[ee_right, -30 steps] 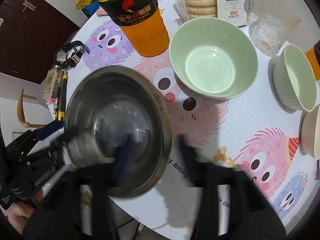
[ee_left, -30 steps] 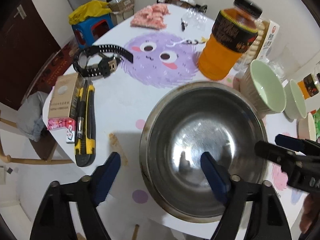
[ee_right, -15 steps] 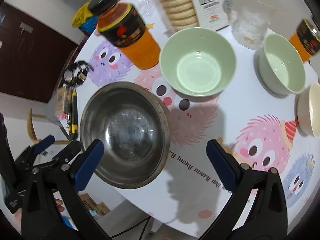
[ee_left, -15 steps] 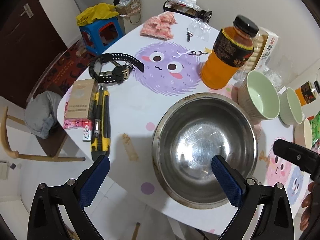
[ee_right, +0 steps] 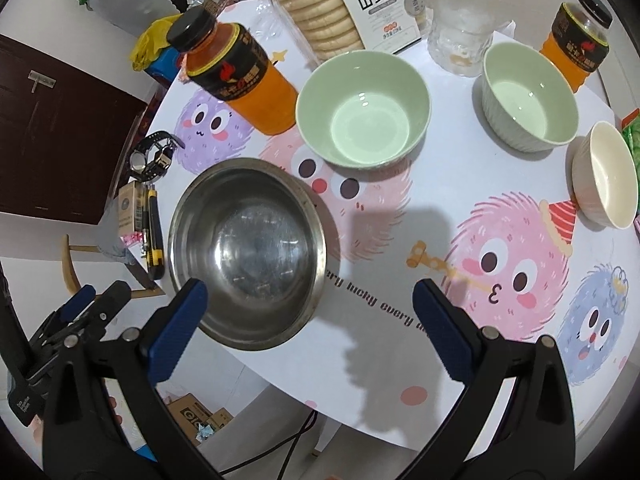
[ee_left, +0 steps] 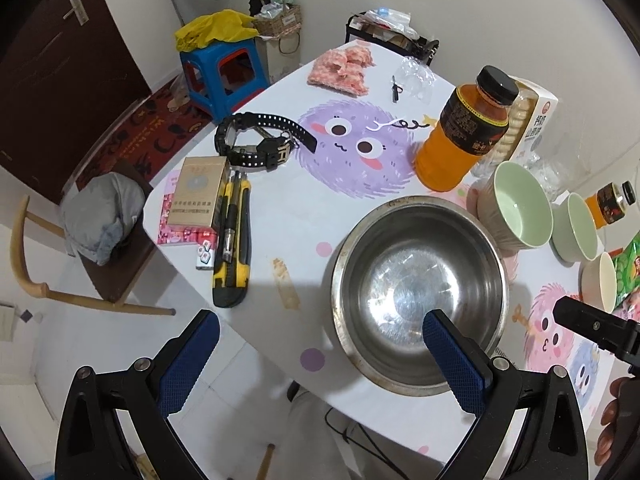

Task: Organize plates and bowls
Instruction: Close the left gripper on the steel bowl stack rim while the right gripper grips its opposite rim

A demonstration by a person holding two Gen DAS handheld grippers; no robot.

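**Both tools released above the steel bowl**

The left tool [ee_left: 316, 354] is hanging over the near edge of the surface [ee_left: 304, 236], its blue pads standing wide apart with nothing pressed between them; its jaws have just been opening. One pad is showing in front of the steel bowl [ee_left: 416, 292], the other over the floor beyond the surface edge. The right tool [ee_right: 308, 312] is likewise standing wide and released, its jaws having just been opening too, with one pad just beside the bowl's near rim and the other over the printed cloth; nothing is gripped.

The steel bowl is sitting upright and empty near the surface's edge. Behind it, the larger green bowl [ee_right: 362, 110] is resting upright, just beside an orange drink bottle [ee_right: 236, 76]. A second green bowl [ee_right: 530, 96] is sitting apart to the right of it, and a cream bowl [ee_right: 604, 176] is standing further right, near the rim of the view. A second orange bottle [ee_right: 576, 46] is standing behind the second green bowl.

At the back, a pack of biscuits [ee_right: 344, 8] and a clear glass [ee_right: 464, 28] are standing side by side. On the far left side, a black watch [ee_left: 260, 144], a small box [ee_left: 196, 192] and a yellow utility knife [ee_left: 232, 240] are lying close together.
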